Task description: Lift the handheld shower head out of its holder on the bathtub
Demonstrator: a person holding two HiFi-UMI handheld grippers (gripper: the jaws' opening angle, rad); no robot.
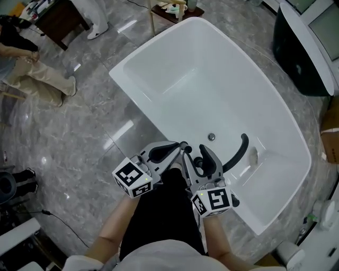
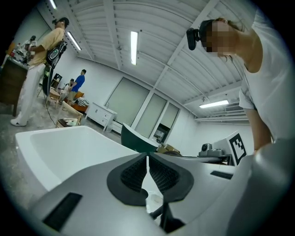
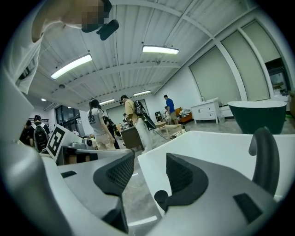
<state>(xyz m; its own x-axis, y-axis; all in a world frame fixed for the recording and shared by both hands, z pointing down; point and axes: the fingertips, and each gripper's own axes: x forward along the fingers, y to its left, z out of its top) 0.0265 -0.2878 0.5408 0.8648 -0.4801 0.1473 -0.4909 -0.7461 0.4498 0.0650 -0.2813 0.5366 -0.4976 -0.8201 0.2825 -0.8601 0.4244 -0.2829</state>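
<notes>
The white bathtub (image 1: 159, 69) lies slantwise in the head view, with a drain (image 1: 211, 136) and a curved black spout (image 1: 241, 151) at its near end. The spout also shows at the right in the right gripper view (image 3: 265, 156). Dark fittings (image 1: 200, 163) sit on the near rim, mostly hidden by my right gripper; I cannot make out the shower head itself. My right gripper (image 1: 196, 153) (image 3: 150, 159) hangs over that rim, open, with nothing between its pads. My left gripper (image 1: 181, 144) (image 2: 147, 159) is just left of it, shut on nothing.
A dark green tub (image 1: 302, 47) stands at the upper right, and a cardboard box (image 1: 331, 138) at the right edge. A wooden stool (image 1: 169, 10) is beyond the tub's far end. People (image 1: 32, 74) and a wooden table (image 1: 58, 18) are at the upper left on the grey marble floor (image 1: 79, 137).
</notes>
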